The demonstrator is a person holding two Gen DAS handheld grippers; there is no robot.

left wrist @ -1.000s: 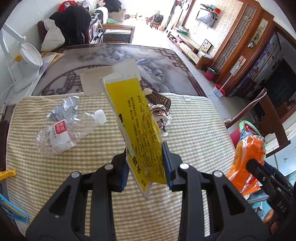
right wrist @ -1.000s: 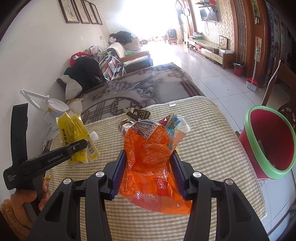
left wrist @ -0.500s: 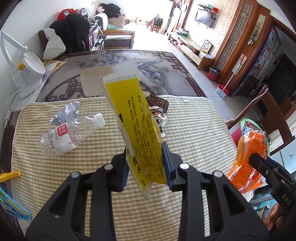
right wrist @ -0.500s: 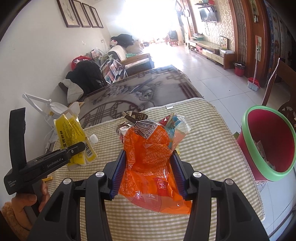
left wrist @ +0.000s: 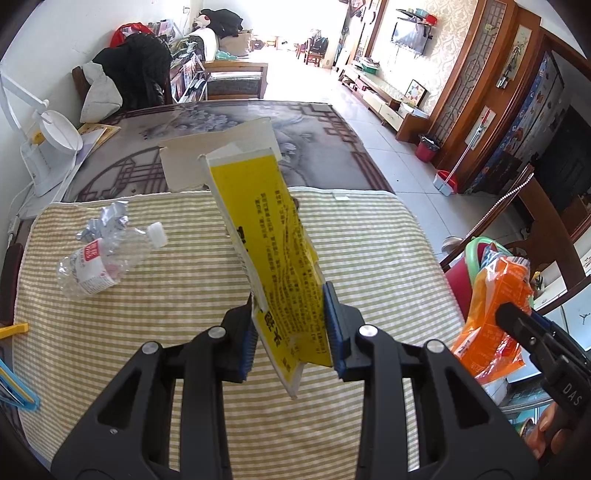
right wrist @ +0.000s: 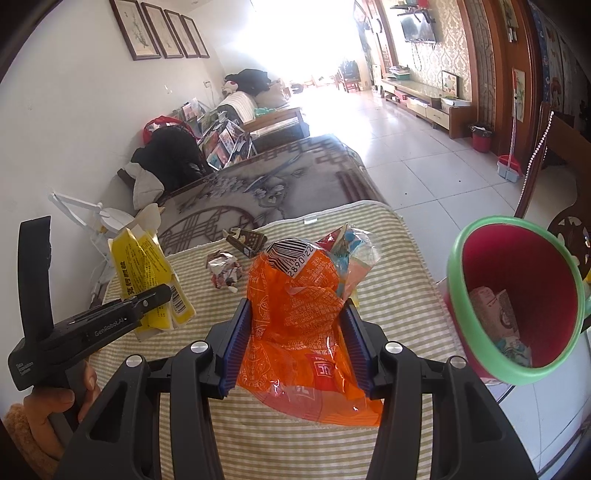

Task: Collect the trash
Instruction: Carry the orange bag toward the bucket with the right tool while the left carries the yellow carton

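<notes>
Strong daylight floods in from the far end over the pale tiled floor (right wrist: 417, 162). Four framed pictures (right wrist: 162, 31) hang on the white wall; a television (right wrist: 417, 27) sits high on the patterned wall opposite, a low cabinet (right wrist: 424, 105) beneath, and a grey patterned rug (left wrist: 229, 136) lies beyond the bench's far edge

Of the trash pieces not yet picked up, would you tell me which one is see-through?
The crushed plastic bottle, lying on its side on the striped cloth; the crumpled paper wad and brown wrapper are opaque.
</notes>
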